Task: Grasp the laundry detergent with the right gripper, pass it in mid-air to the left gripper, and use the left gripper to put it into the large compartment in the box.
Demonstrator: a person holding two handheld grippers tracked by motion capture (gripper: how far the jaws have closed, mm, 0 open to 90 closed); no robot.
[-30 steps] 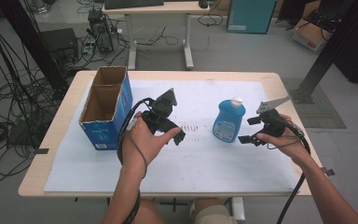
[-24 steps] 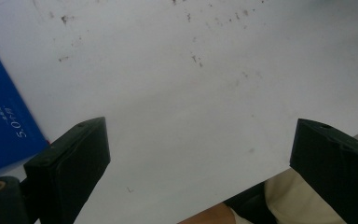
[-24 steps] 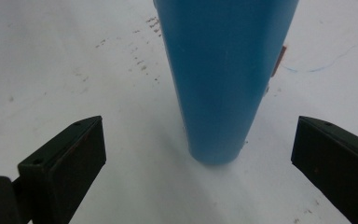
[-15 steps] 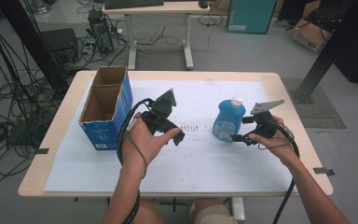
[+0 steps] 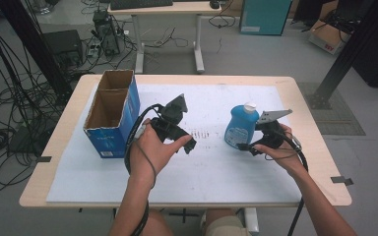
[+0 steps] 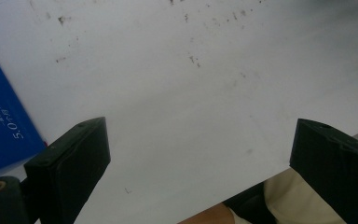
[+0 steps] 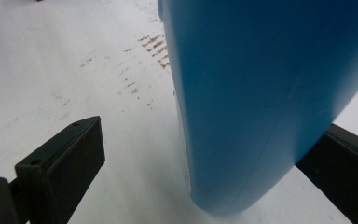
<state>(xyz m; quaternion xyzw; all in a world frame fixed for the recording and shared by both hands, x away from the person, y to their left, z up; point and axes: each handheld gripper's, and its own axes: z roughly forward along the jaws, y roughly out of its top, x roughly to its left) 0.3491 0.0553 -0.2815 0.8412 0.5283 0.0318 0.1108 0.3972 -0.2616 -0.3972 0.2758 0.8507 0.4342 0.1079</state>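
Currently the blue bottle (image 5: 240, 129) is straddled by the right gripper (image 5: 246, 147), jaws spread for a grasp, while the left gripper (image 5: 189, 145) is held idle over the desk (image 5: 295, 93), jaws spread.

right gripper (image 5: 247, 146): moved leftward from a spot well apart from the blue bottle (image 5: 240, 127) to right up against it; its spread jaws now stand either side of the bottle's lower body, one jaw apart from the bottle's side, the other partly hidden behind it, contact not clear. right hand (image 5: 280, 147): drawn in along with it, now just beside the bottle's right flank.
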